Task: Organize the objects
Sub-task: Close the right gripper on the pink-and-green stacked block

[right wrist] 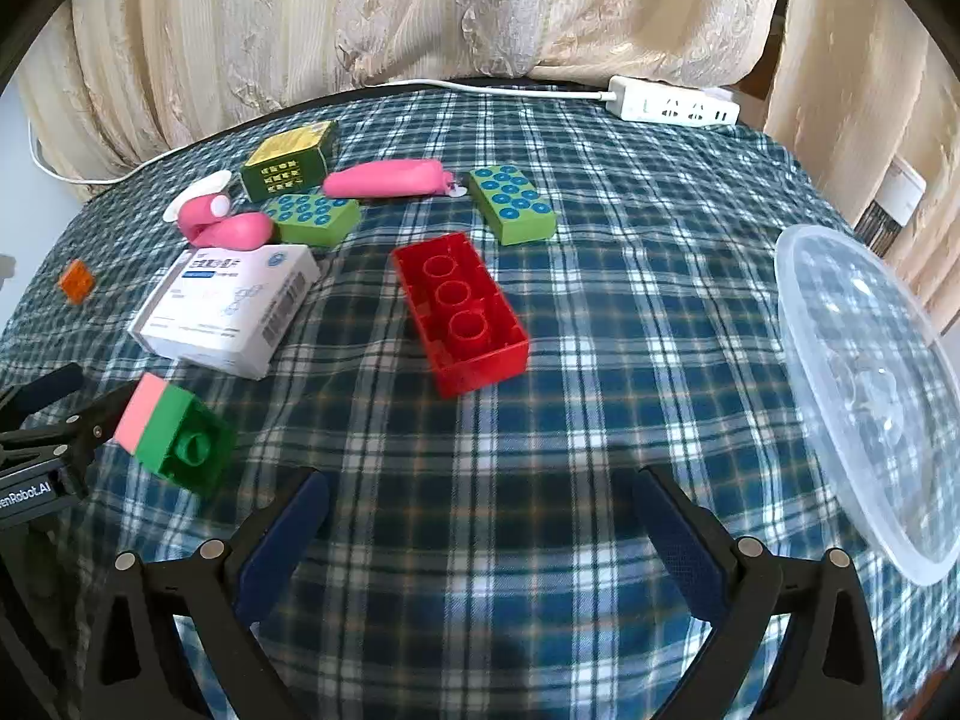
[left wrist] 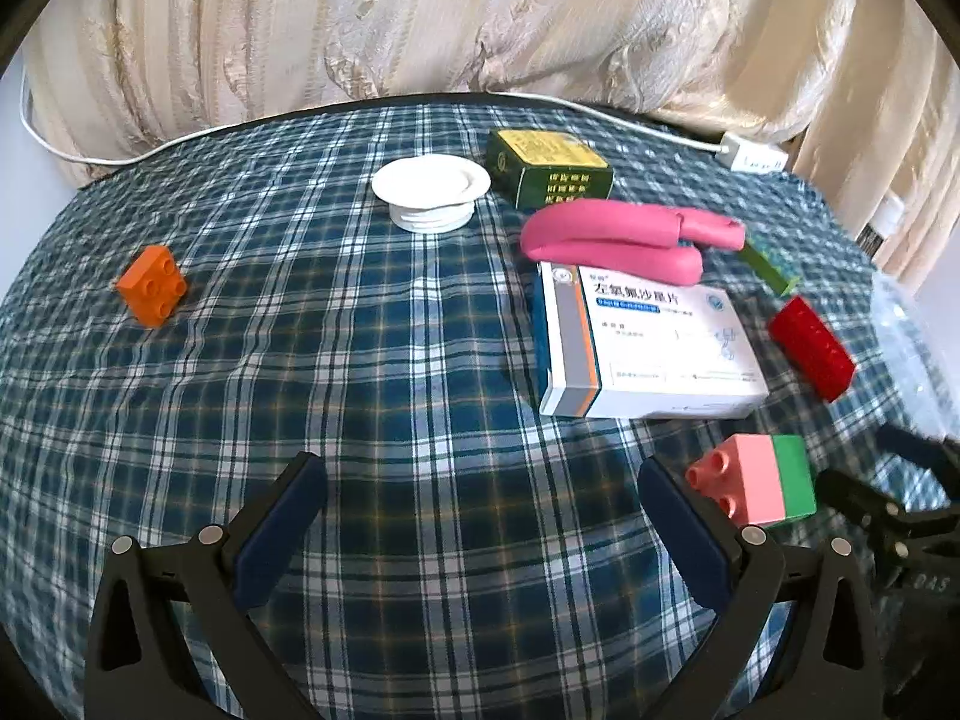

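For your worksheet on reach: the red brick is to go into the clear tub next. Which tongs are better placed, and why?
Probably the right tongs: they stand open, with the red brick straight ahead and the clear tub beside them. From the left tongs, the brick lies far off to the side.

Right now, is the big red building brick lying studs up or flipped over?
Flipped over: the big red building brick shows its hollow underside with three round tubes facing up.

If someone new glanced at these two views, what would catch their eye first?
Probably the big red brick, lying studs-down mid-cloth ahead of the open right gripper. Then the clear plastic bowl at the right edge, and the white medicine box beside the pink-and-green block, near the open left gripper.
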`<state>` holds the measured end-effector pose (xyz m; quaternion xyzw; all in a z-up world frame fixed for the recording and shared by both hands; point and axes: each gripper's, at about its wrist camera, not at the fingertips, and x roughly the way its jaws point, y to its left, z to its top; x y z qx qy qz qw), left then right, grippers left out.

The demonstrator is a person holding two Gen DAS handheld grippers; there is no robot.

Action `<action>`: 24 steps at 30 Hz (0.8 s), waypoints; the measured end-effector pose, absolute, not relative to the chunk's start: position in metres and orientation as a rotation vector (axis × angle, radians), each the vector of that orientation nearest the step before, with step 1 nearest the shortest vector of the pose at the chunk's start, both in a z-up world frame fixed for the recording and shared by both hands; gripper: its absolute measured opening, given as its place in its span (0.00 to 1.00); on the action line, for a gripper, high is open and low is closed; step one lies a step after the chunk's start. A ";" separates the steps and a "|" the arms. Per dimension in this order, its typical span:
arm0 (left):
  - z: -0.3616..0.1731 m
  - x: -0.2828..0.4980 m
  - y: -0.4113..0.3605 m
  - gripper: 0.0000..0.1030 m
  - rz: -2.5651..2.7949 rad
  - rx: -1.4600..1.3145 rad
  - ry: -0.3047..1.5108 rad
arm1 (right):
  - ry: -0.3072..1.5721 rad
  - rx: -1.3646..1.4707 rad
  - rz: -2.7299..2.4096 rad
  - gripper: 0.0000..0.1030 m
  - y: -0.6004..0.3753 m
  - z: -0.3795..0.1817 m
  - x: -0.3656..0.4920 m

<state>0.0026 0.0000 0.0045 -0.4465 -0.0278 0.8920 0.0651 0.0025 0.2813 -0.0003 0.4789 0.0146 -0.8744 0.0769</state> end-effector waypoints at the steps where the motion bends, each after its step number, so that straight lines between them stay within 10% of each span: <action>1: 0.005 0.003 -0.003 0.99 2.694 -1.343 -0.101 | 0.019 1.425 -2.606 1.00 0.280 0.001 0.004; 12: 0.017 0.011 -0.024 0.95 2.805 -1.315 -0.086 | -0.031 1.279 -2.471 0.98 0.241 0.018 0.016; 24: 0.024 0.013 -0.044 0.95 2.860 -1.331 -0.119 | 0.002 1.259 -2.358 0.70 0.203 0.015 0.012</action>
